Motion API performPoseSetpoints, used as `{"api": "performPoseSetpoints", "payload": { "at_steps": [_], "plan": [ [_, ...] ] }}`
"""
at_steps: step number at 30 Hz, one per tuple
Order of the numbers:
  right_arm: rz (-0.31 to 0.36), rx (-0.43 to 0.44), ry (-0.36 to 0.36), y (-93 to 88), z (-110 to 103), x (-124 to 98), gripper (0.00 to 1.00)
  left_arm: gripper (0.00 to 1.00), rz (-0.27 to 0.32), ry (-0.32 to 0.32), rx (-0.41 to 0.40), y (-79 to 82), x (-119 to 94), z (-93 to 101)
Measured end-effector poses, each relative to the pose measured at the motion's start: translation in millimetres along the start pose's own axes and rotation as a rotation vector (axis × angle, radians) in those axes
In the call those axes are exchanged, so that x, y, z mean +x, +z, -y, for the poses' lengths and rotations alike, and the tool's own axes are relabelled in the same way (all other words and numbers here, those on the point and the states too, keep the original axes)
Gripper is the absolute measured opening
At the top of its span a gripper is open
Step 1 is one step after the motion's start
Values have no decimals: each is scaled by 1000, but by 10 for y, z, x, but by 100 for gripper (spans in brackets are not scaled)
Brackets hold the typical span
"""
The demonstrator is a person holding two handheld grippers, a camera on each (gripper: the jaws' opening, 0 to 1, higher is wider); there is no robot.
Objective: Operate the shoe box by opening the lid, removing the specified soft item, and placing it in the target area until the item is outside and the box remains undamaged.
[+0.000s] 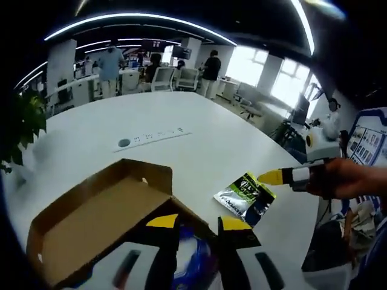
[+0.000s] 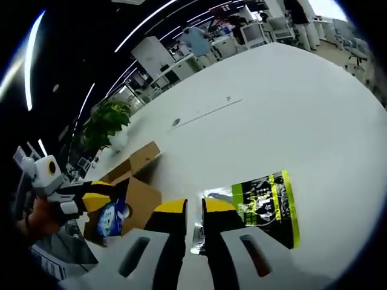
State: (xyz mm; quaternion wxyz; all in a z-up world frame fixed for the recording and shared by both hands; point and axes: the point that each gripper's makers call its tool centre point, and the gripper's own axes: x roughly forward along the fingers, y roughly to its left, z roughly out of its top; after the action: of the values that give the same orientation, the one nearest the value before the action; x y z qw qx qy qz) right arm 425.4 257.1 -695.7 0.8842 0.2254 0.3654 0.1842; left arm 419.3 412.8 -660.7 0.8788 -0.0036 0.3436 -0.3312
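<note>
Lying flat, one green pouch (image 2: pixel 264 207), one open shoe box (image 1: pixel 100 217), both tongs (image 1: pixel 197 225) (image 2: pixel 193 208) slightly parted, empty

Your left gripper view sits low and close over the open shoe box (image 1: pixel 103 217) near the table's (image 1: pixel 199 139) near edge, facing across the tabletop toward the far edge and the office beyond. Your right gripper view hovers close above the green packet (image 2: pixel 266 202), looking along the table toward its far edge. Both views share the box, the packet (image 1: pixel 247 196), and the table's cable strip (image 1: pixel 154 137).
</note>
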Motion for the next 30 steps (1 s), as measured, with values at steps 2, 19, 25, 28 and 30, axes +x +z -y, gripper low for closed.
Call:
{"api": "performPoseSetpoints", "payload": {
  "at_steps": [2, 19, 25, 28, 30],
  "plan": [
    [-3, -19, 23, 17, -175, 76, 8, 25, 12, 6, 2, -1, -69, -68],
    [-60, -123, 170, -189, -1220, 490, 8, 25, 126, 138, -134, -370, -904, -803],
    [-90, -153, 202, -337, -1431, 571, 8, 25, 143, 174, -165, -535, -1106, -951],
    [-101, -164, 215, -396, -1515, 595, 8, 25, 149, 188, -180, -625, -1197, -1007],
    [-107, -172, 220, -440, -1561, 597, 8, 25, 149, 210, -175, -684, -1251, -1040]
  ]
}}
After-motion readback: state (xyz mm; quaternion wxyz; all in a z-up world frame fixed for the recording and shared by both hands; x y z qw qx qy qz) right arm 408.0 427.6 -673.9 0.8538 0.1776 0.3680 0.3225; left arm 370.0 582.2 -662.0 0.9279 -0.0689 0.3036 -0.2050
